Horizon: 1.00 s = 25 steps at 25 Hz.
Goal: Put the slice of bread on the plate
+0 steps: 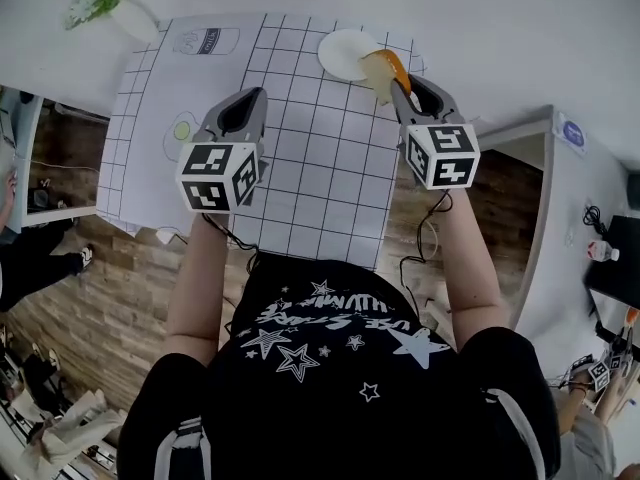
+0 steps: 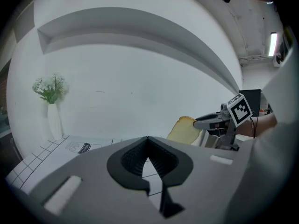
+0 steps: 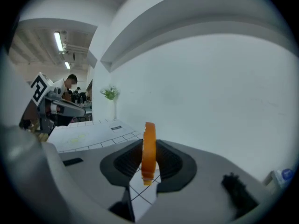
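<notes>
Carrying step: the right gripper (image 1: 400,86) clamps the slice of bread (image 1: 383,69) upright, seemingly just over the right edge of the plate (image 1: 338,54), while the left gripper (image 1: 257,97) hovers with jaws together and empty — next, lower the slice onto the plate and release it.

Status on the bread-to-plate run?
Right tool shut on bread slice, held on edge. Left tool shut, empty. Bread slice over plate rim, not down. Plate bare.
</notes>
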Each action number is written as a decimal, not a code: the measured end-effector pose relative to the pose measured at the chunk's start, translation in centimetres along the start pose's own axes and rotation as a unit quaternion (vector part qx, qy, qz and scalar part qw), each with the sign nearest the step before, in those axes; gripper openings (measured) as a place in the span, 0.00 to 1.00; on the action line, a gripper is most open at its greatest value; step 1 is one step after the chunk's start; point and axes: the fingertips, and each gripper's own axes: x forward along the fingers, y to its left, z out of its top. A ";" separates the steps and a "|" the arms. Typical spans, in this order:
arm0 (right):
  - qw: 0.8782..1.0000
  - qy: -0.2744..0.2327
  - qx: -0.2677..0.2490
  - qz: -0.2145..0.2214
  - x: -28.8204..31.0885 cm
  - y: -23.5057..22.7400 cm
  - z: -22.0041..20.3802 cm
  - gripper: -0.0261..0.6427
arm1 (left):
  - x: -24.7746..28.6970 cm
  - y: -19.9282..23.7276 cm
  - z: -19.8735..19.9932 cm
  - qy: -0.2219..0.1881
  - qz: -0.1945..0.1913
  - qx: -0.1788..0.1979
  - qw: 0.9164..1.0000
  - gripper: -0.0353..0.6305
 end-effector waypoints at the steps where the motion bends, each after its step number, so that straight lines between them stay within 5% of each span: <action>1: 1.000 0.003 -0.016 -0.005 0.9 -0.2 0.3 0.18 | 0.6 0.5 0.2 0.001 -0.004 -0.001 1.000 0.07; 12: 0.986 0.024 -0.165 -0.013 10.1 -0.6 1.3 0.18 | 6.1 4.9 0.1 0.012 -0.023 0.007 1.000 0.06; 25: 0.904 0.058 -0.423 -0.005 15.2 2.4 -3.4 0.18 | 7.3 6.0 -2.1 0.033 -0.030 -0.018 0.999 0.06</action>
